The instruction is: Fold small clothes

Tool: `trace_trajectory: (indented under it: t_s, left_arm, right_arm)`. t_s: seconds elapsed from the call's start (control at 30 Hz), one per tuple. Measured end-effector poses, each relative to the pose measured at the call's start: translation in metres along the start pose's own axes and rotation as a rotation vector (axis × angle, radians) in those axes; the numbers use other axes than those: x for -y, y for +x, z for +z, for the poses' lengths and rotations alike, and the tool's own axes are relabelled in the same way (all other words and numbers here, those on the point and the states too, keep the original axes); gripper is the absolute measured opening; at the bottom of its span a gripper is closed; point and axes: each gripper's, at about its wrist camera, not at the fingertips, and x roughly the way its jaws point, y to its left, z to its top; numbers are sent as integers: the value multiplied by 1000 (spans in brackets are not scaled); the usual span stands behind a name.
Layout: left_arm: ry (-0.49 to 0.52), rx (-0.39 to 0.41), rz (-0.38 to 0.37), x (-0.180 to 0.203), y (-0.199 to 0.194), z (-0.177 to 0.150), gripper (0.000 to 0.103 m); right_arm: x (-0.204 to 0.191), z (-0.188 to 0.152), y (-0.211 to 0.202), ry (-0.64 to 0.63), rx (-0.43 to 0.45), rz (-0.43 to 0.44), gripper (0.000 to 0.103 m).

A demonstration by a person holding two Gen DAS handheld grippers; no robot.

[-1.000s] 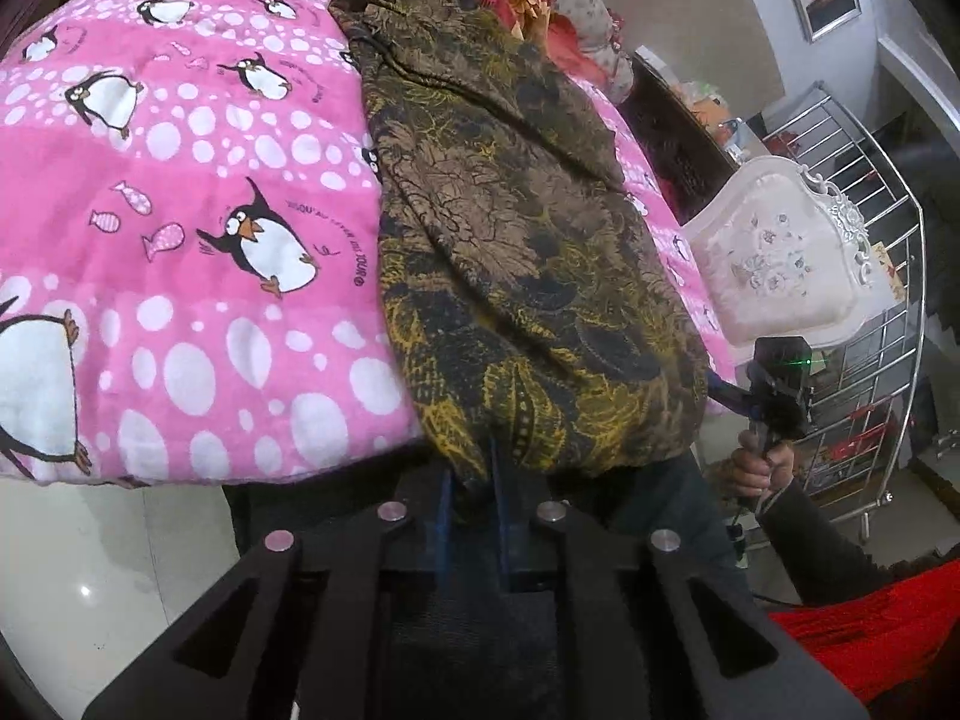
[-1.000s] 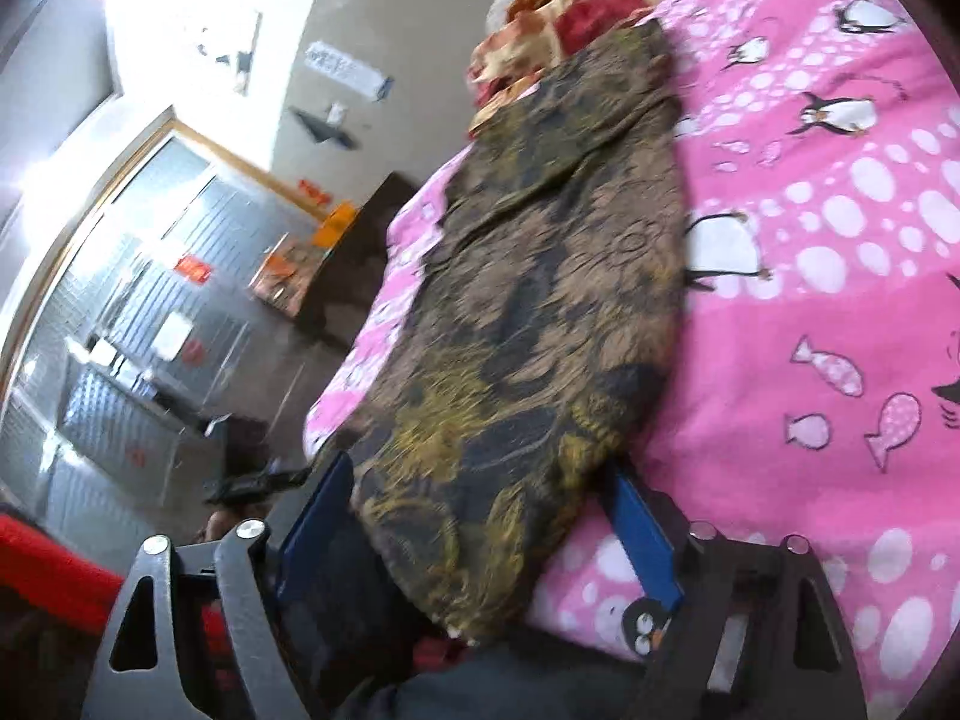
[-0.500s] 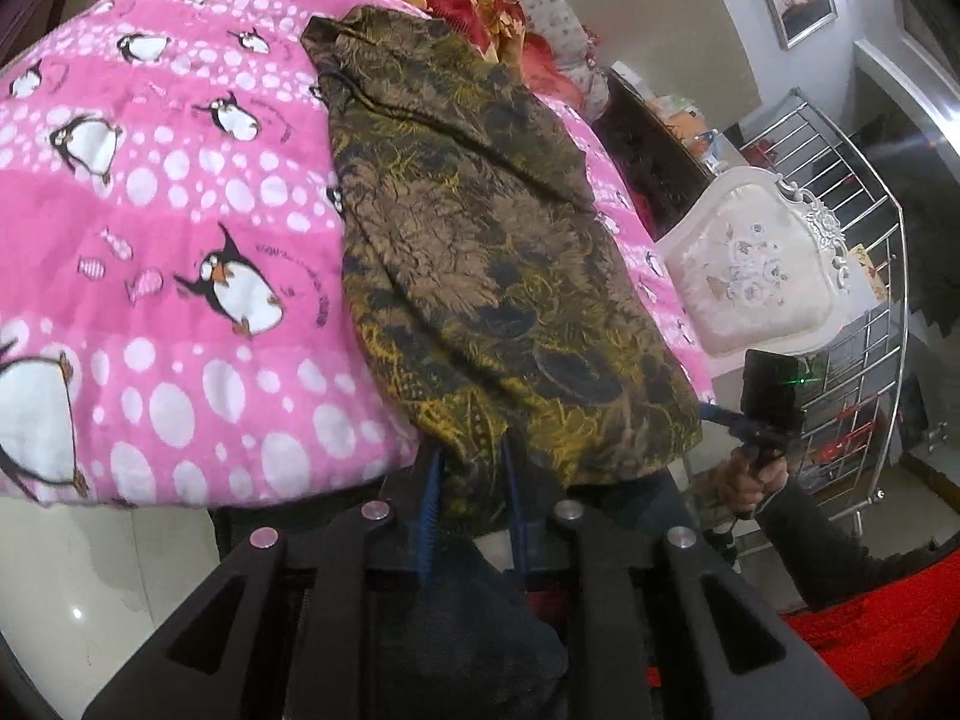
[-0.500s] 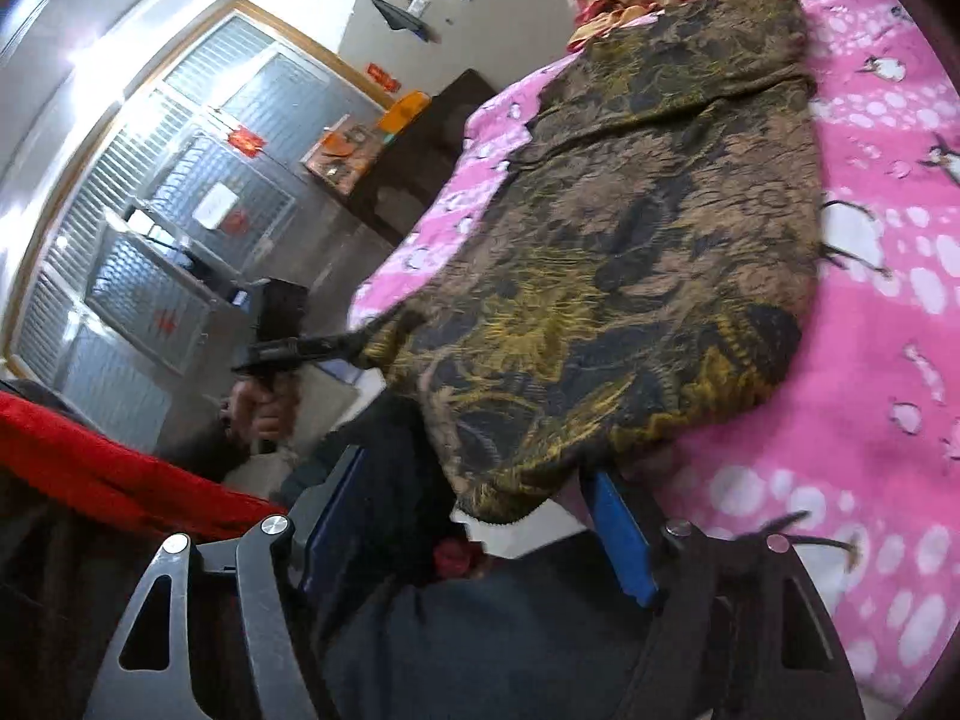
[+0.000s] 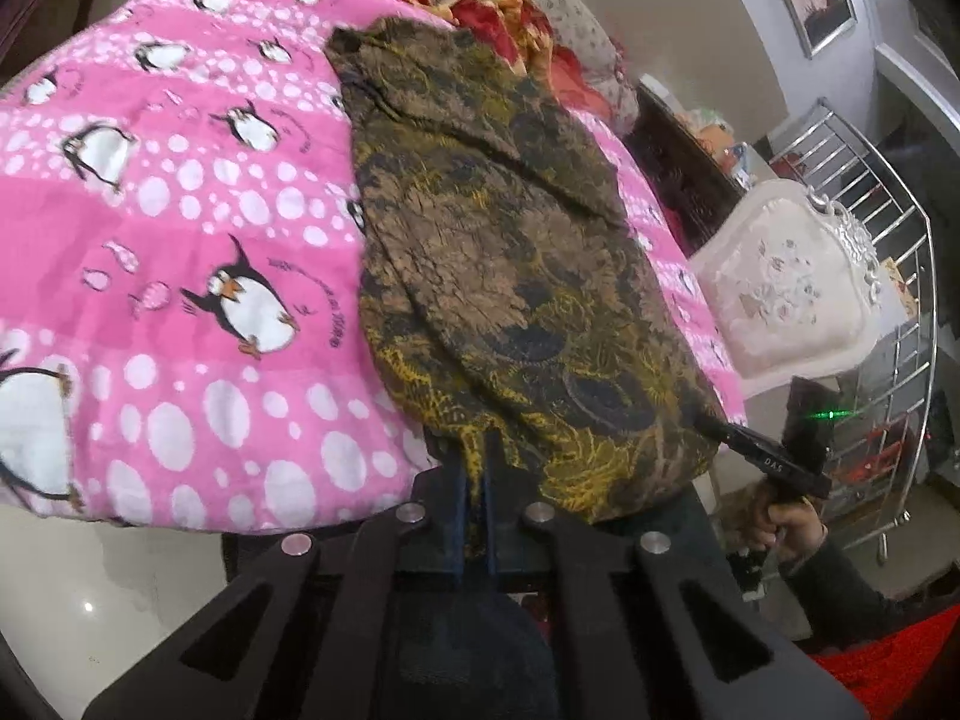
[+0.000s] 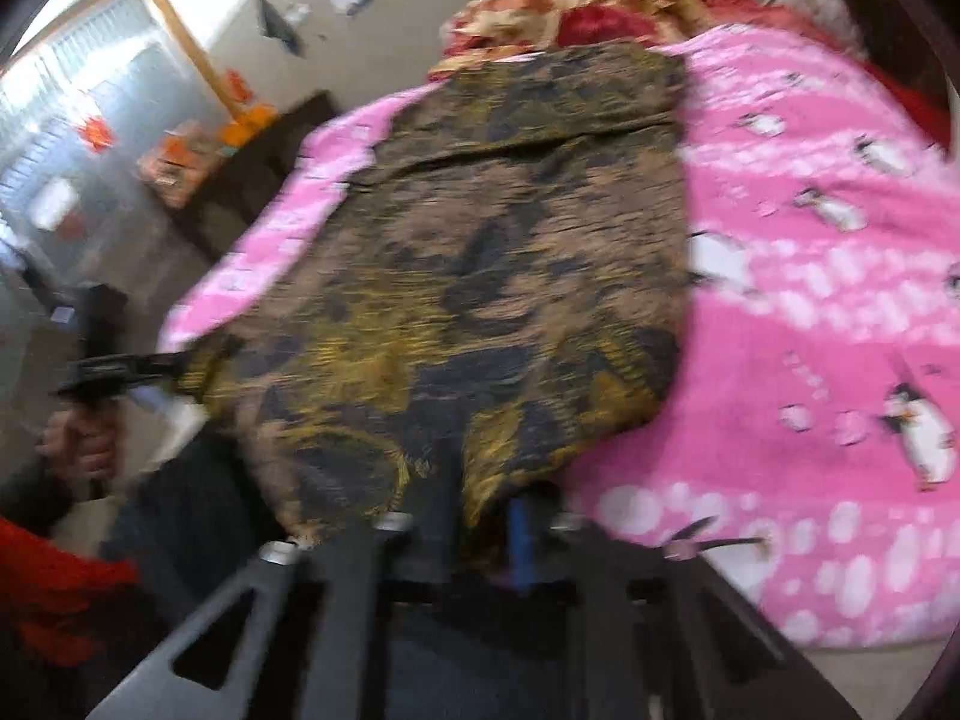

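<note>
The left wrist view sits close at the near left corner of the brown patterned garment (image 5: 516,276), looking along it up the pink penguin blanket (image 5: 180,228). The right wrist view, blurred, sits close at the garment's near right corner, facing the same way. Both share garment and blanket.

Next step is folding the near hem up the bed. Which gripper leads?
Left gripper, probably: it is shut on the garment hem and its view is sharp. Right gripper grips the hem too, but its view is motion-blurred.
</note>
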Motion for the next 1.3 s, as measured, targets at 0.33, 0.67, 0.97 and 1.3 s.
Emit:
trace_trajectory:
  t_s: [0.33, 0.67, 0.97, 1.3]
  left_arm:
    - [7, 108, -22, 1, -68, -23, 3]
    - [34, 148, -132, 28, -125, -52, 3]
    - [-23, 256, 3, 14, -51, 59, 3]
    - [-36, 218, 188, -31, 67, 219, 3]
  right_arm:
    - [-24, -10, -73, -97, 96, -94, 5]
    - [-31, -12, -161, -71, 160, -11, 5]
    - [7, 75, -122, -54, 241, -115, 5]
    - [87, 213, 28, -68, 130, -283, 5]
